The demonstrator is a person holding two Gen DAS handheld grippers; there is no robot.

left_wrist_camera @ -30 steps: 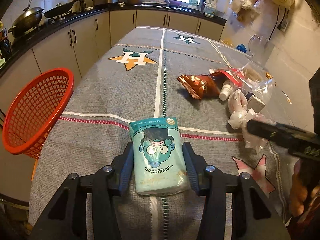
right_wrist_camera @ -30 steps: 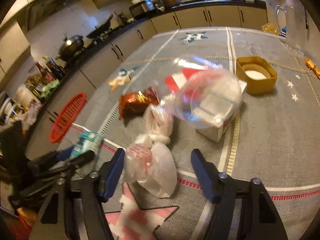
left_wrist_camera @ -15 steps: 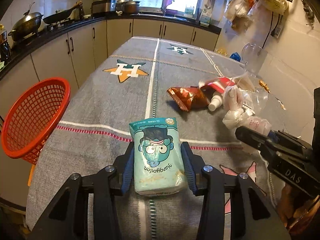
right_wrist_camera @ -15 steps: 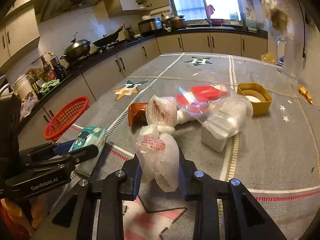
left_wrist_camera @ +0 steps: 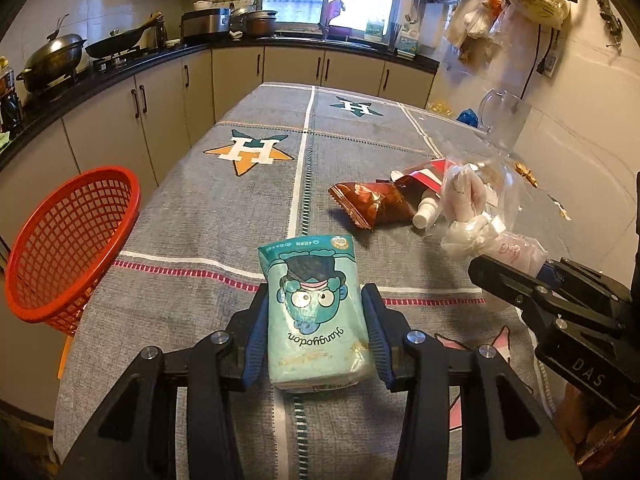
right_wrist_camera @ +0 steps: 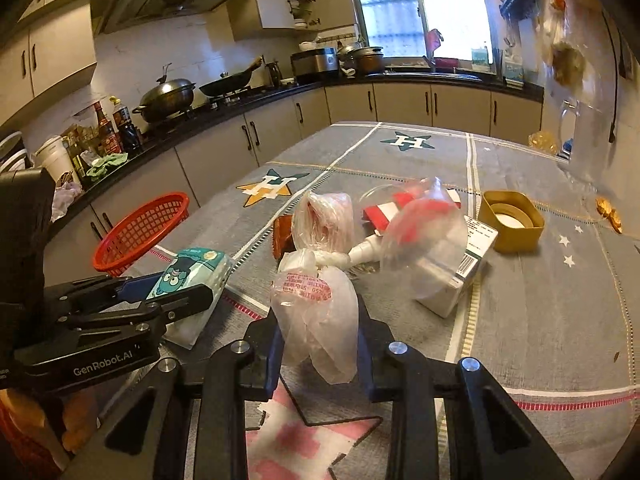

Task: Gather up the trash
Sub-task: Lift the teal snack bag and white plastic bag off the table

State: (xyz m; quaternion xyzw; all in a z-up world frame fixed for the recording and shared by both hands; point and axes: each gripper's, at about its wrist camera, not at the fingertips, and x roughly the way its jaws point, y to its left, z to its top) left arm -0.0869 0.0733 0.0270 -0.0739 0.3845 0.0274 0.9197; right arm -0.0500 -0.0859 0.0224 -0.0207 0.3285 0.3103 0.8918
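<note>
My left gripper (left_wrist_camera: 316,320) is shut on a teal tissue pack (left_wrist_camera: 316,312) with a cartoon face, held above the table; the pack also shows in the right wrist view (right_wrist_camera: 188,280). My right gripper (right_wrist_camera: 318,336) is shut on a knotted clear plastic bag (right_wrist_camera: 316,300), lifted off the cloth; the bag also shows in the left wrist view (left_wrist_camera: 480,232). A red mesh basket (left_wrist_camera: 68,240) hangs at the table's left edge, also in the right wrist view (right_wrist_camera: 140,232).
On the grey star-patterned tablecloth (left_wrist_camera: 224,208) lie a brown snack wrapper (left_wrist_camera: 372,204), a small white bottle (left_wrist_camera: 426,214), a red-and-white carton under clear plastic (right_wrist_camera: 424,224), a white box (right_wrist_camera: 460,276) and a gold lid (right_wrist_camera: 512,224). Cabinets line the left and far sides.
My right gripper closed on the plastic bag and lifted it. My left gripper closed on the tissue pack and raised it. Both views tilted upward.
</note>
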